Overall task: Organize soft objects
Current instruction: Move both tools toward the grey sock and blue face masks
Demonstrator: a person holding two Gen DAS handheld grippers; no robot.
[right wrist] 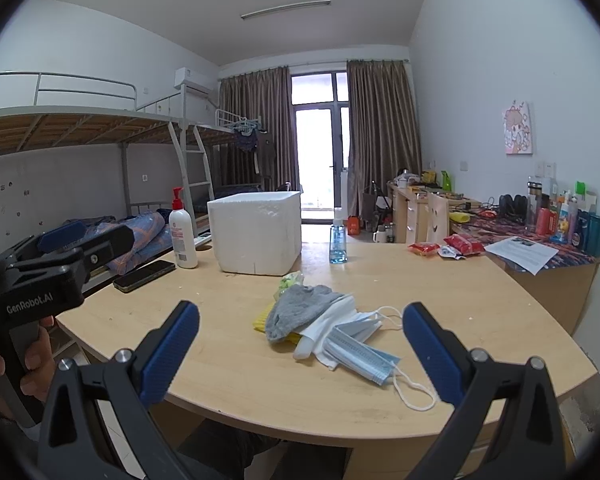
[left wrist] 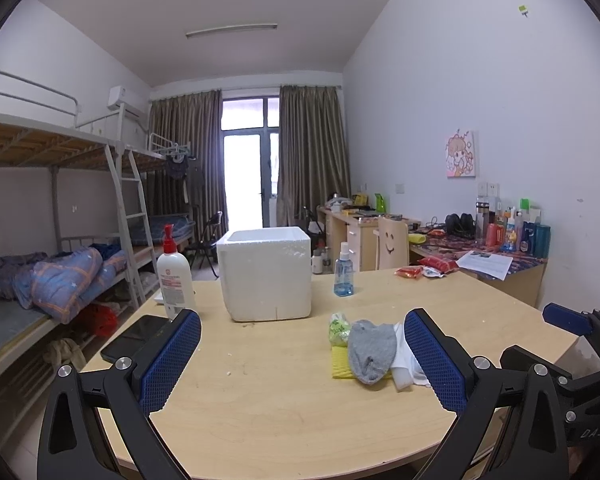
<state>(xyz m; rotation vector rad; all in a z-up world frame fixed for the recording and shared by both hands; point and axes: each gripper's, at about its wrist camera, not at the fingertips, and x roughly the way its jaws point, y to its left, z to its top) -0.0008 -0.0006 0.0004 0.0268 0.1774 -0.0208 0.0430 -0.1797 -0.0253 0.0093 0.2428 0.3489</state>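
On the bench (right wrist: 460,320) a foam box (right wrist: 256,232) stands at the back, with a pump bottle (right wrist: 182,236) to its left and a spray bottle (right wrist: 337,242) to its right. A phone (right wrist: 144,275) lies left, before the pump bottle. Before the box lies a heap: a sock (right wrist: 296,312) on a sponge (right wrist: 262,322), face masks (right wrist: 360,354) to its right.

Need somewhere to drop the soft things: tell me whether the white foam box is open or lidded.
Open. The white foam box stands upright on the table with no lid, its rim showing; its contents cannot be seen.
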